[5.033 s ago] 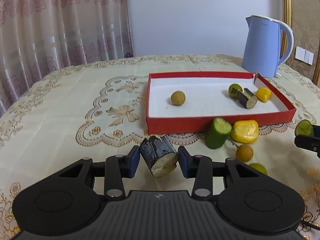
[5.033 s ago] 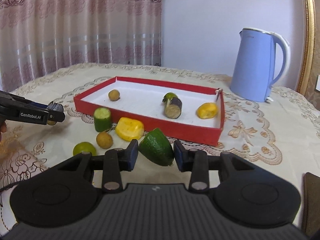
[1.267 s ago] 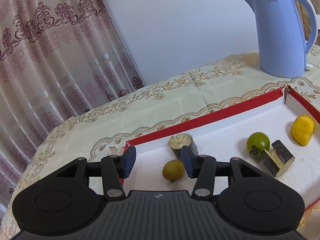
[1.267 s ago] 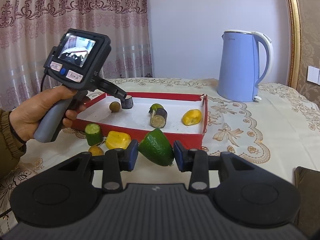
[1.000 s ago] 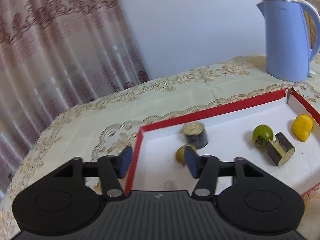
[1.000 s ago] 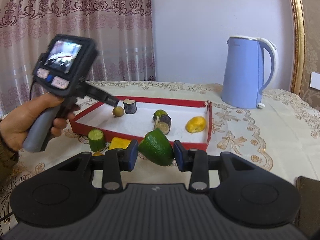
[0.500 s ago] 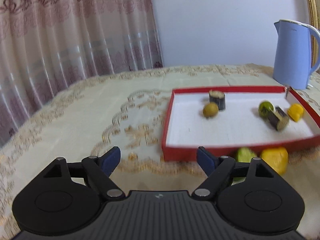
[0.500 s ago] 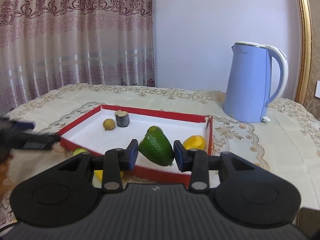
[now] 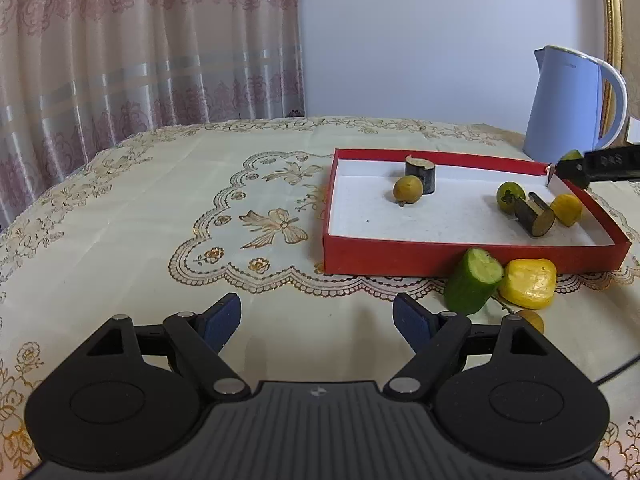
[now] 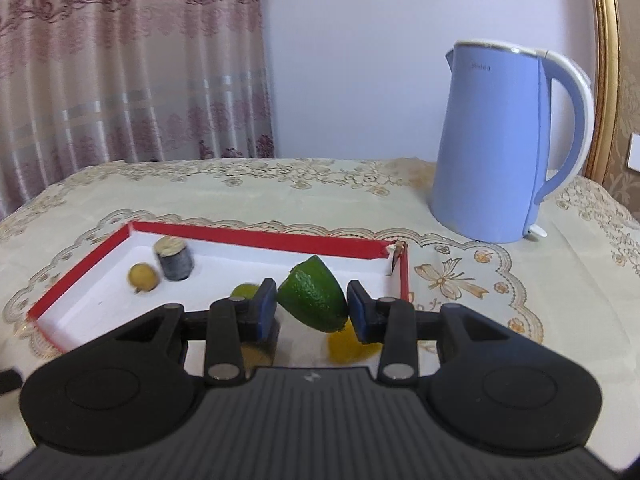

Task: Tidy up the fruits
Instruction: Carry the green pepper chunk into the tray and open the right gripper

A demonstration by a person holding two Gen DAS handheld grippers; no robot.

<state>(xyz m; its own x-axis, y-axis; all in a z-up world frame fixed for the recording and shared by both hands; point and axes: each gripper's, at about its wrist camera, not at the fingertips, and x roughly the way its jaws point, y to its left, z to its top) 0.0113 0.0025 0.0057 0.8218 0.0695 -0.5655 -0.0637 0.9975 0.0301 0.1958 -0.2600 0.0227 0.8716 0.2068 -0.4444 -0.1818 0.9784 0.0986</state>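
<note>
My right gripper [image 10: 312, 310] is shut on a green avocado half [image 10: 314, 300] and holds it over the near right part of the red tray [image 10: 256, 238]. My left gripper [image 9: 317, 318] is open and empty, low over the tablecloth, in front and left of the tray [image 9: 460, 252]. In the tray lie a dark eggplant chunk [image 9: 420, 168], a small round yellow-brown fruit [image 9: 407, 189], a green fruit [image 9: 510, 195], another dark chunk [image 9: 534, 214] and a yellow piece [image 9: 566, 210]. A cucumber piece [image 9: 472, 282], a yellow block [image 9: 528, 284] and a small brown fruit [image 9: 532, 320] lie in front of the tray.
A blue kettle [image 10: 500, 140] stands on the table behind the tray's right end; it also shows in the left wrist view [image 9: 568, 108]. The right gripper's tip [image 9: 600, 164] reaches over the tray's far right corner. Curtains hang behind the lace tablecloth [image 9: 120, 220].
My left gripper let go of the eggplant chunk in the tray, opened wide and pulled back low to the left. My right gripper carried the avocado half forward over the tray.
</note>
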